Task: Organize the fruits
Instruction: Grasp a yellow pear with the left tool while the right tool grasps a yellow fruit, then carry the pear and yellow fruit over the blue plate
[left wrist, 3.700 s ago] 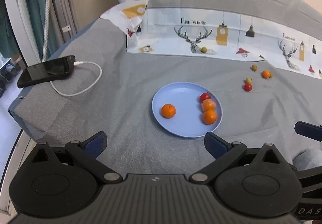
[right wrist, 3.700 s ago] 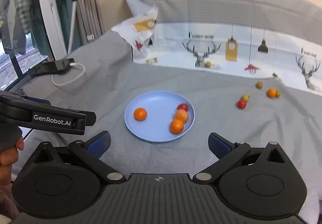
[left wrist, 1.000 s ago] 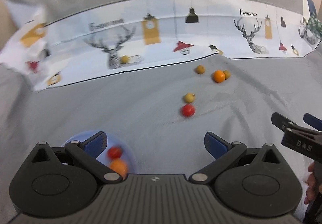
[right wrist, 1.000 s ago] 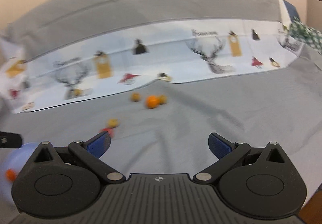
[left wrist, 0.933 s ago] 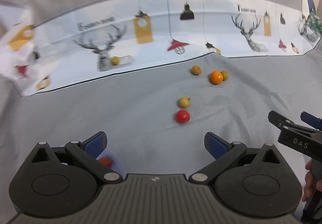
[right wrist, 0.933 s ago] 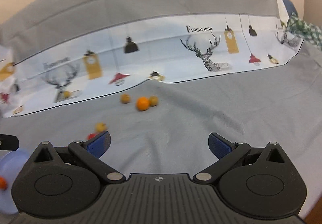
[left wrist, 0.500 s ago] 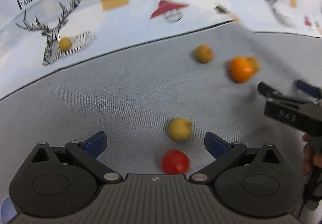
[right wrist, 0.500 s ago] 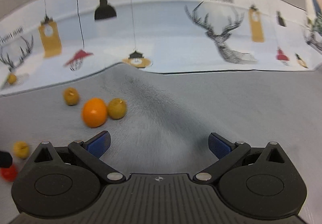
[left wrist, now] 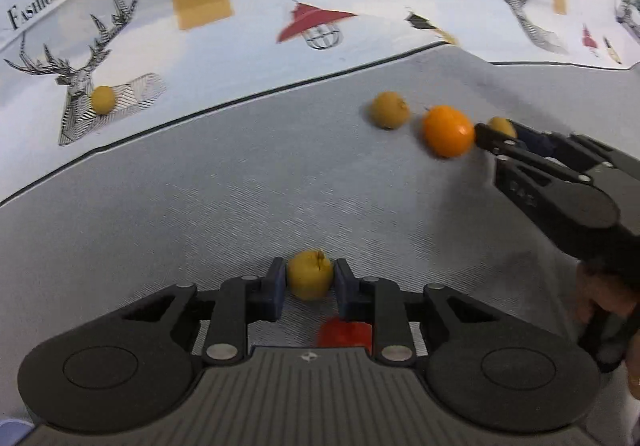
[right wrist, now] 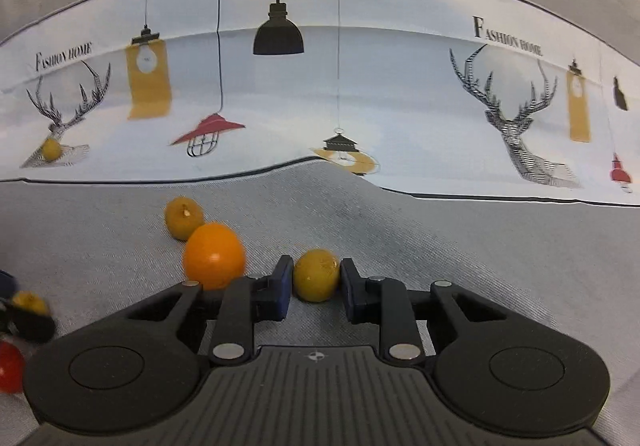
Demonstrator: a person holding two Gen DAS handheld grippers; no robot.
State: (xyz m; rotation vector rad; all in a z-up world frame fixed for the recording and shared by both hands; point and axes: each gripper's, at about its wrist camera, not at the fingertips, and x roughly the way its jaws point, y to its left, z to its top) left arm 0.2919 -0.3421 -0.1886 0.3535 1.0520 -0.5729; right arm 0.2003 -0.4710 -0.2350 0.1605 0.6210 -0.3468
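Observation:
My left gripper (left wrist: pixel 310 280) is shut on a small yellow fruit (left wrist: pixel 309 273) that rests on the grey bedspread. A red fruit (left wrist: pixel 344 333) lies just behind it, partly hidden under the gripper body. My right gripper (right wrist: pixel 316 280) is shut on another small yellow fruit (right wrist: pixel 316 274). An orange (right wrist: pixel 213 261) lies just left of its left finger, and a further yellow fruit (right wrist: pixel 184 217) sits beyond that. In the left wrist view the right gripper (left wrist: pixel 492 135) reaches in from the right beside the orange (left wrist: pixel 448 130).
A white printed cloth (right wrist: pixel 320 93) with deer and lamp drawings lies along the back, with one yellow fruit (left wrist: pixel 103 99) on it at the left. A sliver of the blue plate (left wrist: pixel 12 428) shows at the bottom left corner. A hand (left wrist: pixel 608 298) grips the right tool.
Both grippers came down to the bedspread and went from wide open to shut, each on a small yellow fruit. The plate slid out of sight to the left.

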